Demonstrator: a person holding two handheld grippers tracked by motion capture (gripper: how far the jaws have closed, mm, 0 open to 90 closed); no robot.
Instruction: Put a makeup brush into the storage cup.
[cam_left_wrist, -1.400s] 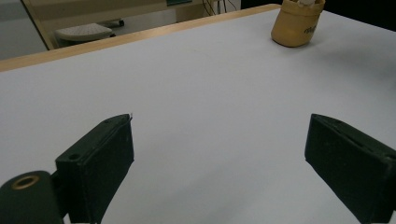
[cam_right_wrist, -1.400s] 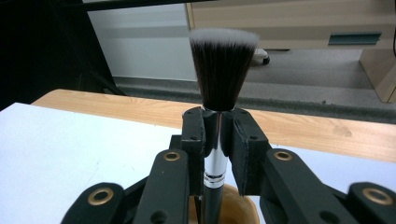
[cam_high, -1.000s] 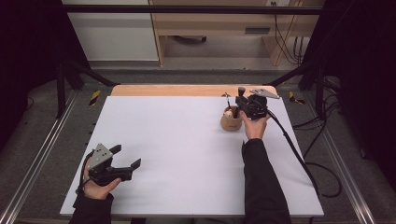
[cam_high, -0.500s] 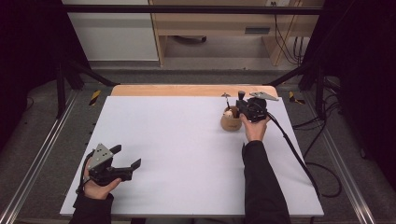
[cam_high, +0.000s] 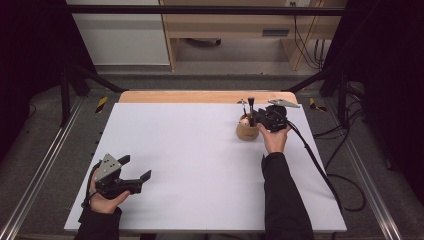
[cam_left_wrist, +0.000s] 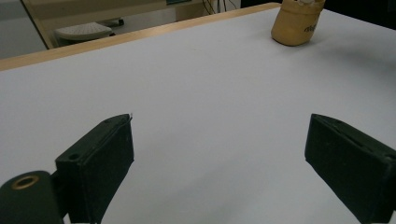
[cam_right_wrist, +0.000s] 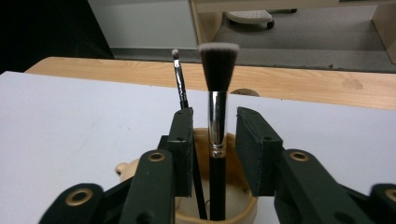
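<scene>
High view: the right tool (cam_high: 255, 119) is hovering over the cup (cam_high: 247, 131) at the bench's (cam_high: 200, 150) far right; the left tool (cam_high: 135, 172) is idling, jaws apart, near left. Right gripper view: the jaws have just been opening, letting go of the big brush (cam_right_wrist: 217, 116) standing in the cup beside the thin brush (cam_right_wrist: 180, 84). Next, I judge, lifting clear without tipping either.

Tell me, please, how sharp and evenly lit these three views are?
High view: white table evenly lit, surroundings dark, slightly soft. Left gripper view: near jaws crisp, tan holder cut by the frame edge. Right gripper view: big brush sharp, faint glare on its metal ferrule, background soft.
</scene>
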